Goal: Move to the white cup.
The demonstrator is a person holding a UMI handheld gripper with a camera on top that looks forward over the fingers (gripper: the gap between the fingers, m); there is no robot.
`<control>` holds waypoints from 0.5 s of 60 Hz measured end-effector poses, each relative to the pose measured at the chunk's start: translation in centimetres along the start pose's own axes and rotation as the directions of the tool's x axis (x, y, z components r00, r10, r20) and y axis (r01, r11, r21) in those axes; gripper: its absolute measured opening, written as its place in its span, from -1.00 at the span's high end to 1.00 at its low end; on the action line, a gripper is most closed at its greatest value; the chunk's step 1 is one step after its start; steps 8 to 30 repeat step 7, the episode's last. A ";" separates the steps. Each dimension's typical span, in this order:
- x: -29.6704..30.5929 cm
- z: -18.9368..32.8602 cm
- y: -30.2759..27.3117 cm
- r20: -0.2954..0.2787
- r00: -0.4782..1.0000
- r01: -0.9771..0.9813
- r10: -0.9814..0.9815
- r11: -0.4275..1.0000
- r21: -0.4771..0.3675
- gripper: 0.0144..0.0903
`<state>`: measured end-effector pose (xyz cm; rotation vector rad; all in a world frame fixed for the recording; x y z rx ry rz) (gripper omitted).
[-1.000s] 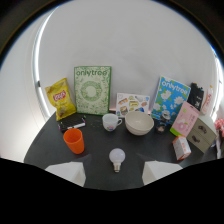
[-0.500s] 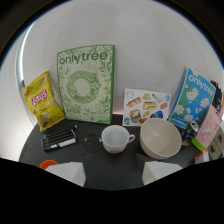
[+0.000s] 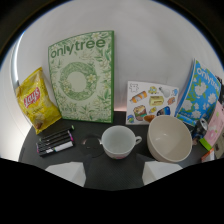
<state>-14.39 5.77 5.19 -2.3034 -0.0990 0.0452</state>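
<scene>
The white cup (image 3: 118, 141) stands upright on the dark table (image 3: 90, 130), its handle pointing toward the beige bowl beside it. It sits just ahead of my gripper (image 3: 114, 172), about centred on the gap between the two fingers. Both white fingertips (image 3: 67, 171) show at the bottom, spread apart with nothing between them, so the gripper is open. The cup is close but not touching the fingers.
A beige bowl (image 3: 169, 138) sits right beside the cup. Behind stand a green onlytree box (image 3: 83, 77), a sticker card (image 3: 150, 103) and a blue onlytree box (image 3: 201, 95). A yellow Lays bag (image 3: 36, 104) and several markers (image 3: 55, 142) lie beyond the left finger.
The view has closed in on the table: the cup and bowl have grown larger and nearer the fingers. The orange cup and the light bulb seen earlier have dropped out of view.
</scene>
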 end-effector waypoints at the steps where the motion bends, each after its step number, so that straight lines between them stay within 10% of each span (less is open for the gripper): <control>1: 0.0 0.0 0.0 0.001 1.000 0.002 -0.002 1.000 0.001 -0.89; 30: -0.3 0.0 -0.1 0.006 1.000 0.008 -0.008 1.000 0.002 -0.88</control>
